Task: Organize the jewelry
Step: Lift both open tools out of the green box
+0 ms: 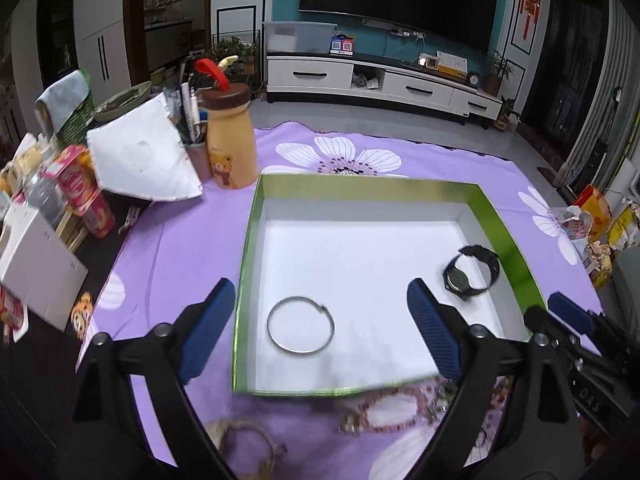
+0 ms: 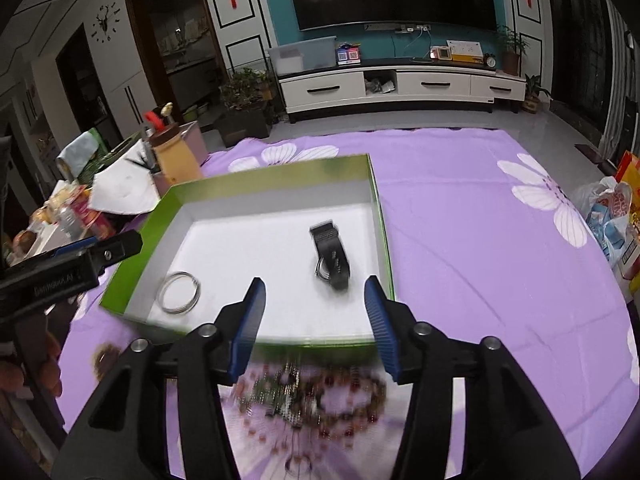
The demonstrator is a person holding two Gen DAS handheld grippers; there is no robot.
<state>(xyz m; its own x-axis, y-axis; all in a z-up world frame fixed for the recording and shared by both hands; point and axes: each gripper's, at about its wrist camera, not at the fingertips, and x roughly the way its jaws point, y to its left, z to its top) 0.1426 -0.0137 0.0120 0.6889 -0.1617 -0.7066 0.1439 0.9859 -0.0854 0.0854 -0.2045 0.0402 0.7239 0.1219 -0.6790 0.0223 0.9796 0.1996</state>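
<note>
Both tongs spread, nothing pinched: left [image 1: 320, 320], right [image 2: 314, 322]. Bangle [image 1: 301, 325] and watch [image 1: 472, 272] already in box [image 1: 360, 183]. Bead strands [image 2: 312, 396] on cloth just beside box: light, limp, slippery; best pinched mid-strand.

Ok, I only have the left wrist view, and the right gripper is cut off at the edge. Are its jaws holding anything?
Observer: No. The right gripper has its jaws open with nothing between them; the black watch lies ahead of it in the green box.
Reviewer: And what's under it?
Observer: Beaded bracelets, blurred, on the purple cloth just outside the box's near rim.
</note>
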